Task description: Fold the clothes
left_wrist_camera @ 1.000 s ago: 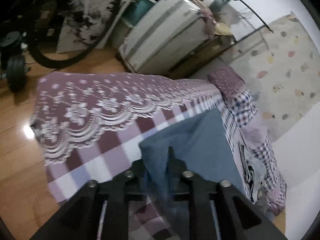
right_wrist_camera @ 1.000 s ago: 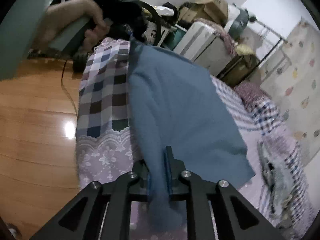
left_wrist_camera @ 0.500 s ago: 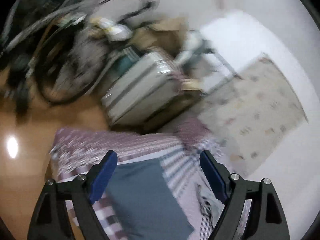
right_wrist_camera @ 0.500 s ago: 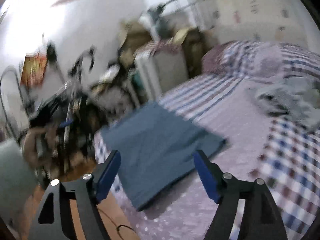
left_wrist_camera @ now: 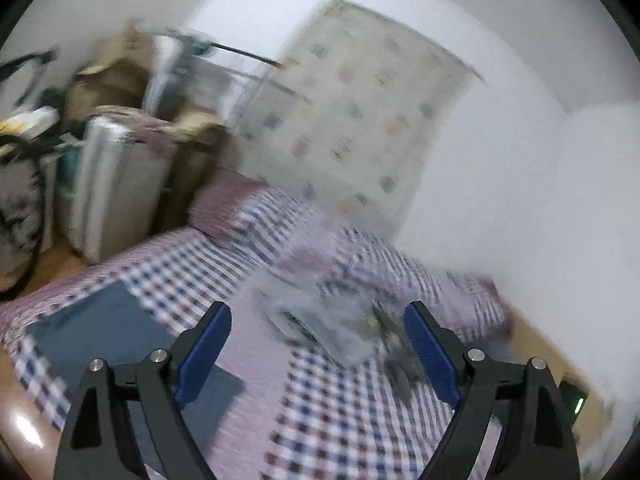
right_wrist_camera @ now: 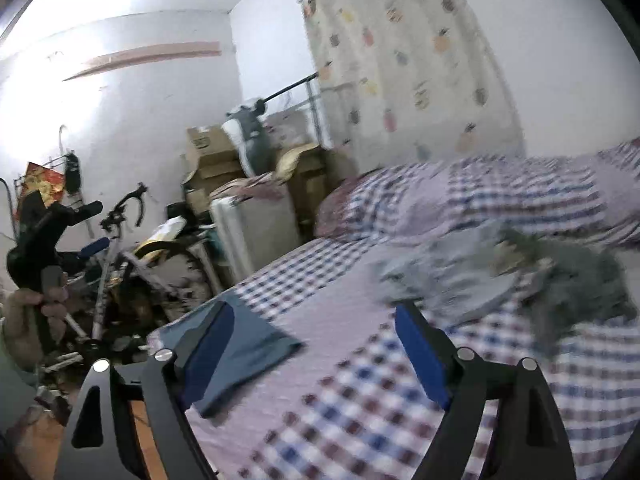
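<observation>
Left wrist view: left claw (left_wrist_camera: 316,350) spread wide with its blue pads (left_wrist_camera: 204,354) clear of everything, nothing between them; the picture is smeared by blur.
Right wrist view: right claw (right_wrist_camera: 310,354) jaws opening, nothing between them, hanging over the bed.
Folded garment: blue cloth (left_wrist_camera: 100,336) lies flat as a rectangle near the bed's left edge; in the right wrist view the same blue cloth (right_wrist_camera: 256,344) shows behind the left finger, released by both claws.
Unfolded clothes: grey heap (left_wrist_camera: 332,328) lies rumpled further along the bed; in the right wrist view it sits to the right (right_wrist_camera: 520,276), well apart from the blue cloth.
Surface: bed (left_wrist_camera: 348,420) under a checked cover of purple, blue and white squares, with a darker purple pillow (left_wrist_camera: 224,200) at the far end.
Floor: wooden boards (left_wrist_camera: 24,436), glossy, with a bright light spot at the lower left.
Wall: white, with a pale curtain (right_wrist_camera: 404,60) printed with small coloured fruit.
Clutter beside the bed: white appliance (right_wrist_camera: 256,232) with cloth draped on top, cardboard boxes (right_wrist_camera: 208,152) stacked behind it, and a bicycle (right_wrist_camera: 128,248) against the wall.
Person: hand (right_wrist_camera: 36,308) at the far left grips the handle of the other claw.
</observation>
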`<state>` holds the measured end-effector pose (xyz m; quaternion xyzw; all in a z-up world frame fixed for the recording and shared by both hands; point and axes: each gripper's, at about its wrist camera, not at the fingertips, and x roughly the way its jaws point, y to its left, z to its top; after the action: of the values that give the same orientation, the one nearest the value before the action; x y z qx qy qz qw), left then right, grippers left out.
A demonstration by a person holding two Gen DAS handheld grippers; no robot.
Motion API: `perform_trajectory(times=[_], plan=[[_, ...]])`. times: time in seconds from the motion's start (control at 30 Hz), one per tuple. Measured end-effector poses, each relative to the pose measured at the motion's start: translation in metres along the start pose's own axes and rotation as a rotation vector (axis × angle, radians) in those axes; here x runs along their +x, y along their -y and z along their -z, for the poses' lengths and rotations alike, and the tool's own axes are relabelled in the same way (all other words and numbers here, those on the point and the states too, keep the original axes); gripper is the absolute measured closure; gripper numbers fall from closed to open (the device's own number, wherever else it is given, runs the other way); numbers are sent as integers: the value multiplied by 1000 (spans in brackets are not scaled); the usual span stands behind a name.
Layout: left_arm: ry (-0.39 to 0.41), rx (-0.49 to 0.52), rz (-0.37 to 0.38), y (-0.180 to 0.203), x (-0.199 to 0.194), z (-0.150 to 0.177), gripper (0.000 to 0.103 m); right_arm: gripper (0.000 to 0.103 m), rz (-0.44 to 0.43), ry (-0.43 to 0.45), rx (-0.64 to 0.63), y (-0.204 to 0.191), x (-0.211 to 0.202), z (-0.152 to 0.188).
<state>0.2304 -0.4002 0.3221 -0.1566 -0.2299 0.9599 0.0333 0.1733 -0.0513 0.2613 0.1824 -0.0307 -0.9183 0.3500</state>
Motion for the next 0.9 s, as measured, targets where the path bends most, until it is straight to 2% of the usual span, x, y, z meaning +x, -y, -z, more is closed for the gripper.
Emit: perform_trajectory(times=[0.07, 0.17, 0.33, 0.43, 0.63, 0.9], plan=[[-101, 54, 6, 44, 25, 17, 11, 11, 41, 4, 1, 20, -29, -10], [-224, 97, 61, 99, 57, 50, 11, 6, 93, -20, 23, 49, -65, -21], [-327, 155, 115, 172, 106, 114, 11, 2, 174, -1, 23, 90, -118, -23], [-363, 189, 124, 204, 140, 147, 11, 1, 238, 5, 54, 117, -133, -16], [-359, 259, 82, 233, 195, 189, 11, 1, 375, -10, 150, 185, -137, 18], [-384, 283, 4, 238, 287, 243, 11, 1, 513, -101, 311, 276, -103, 75]])
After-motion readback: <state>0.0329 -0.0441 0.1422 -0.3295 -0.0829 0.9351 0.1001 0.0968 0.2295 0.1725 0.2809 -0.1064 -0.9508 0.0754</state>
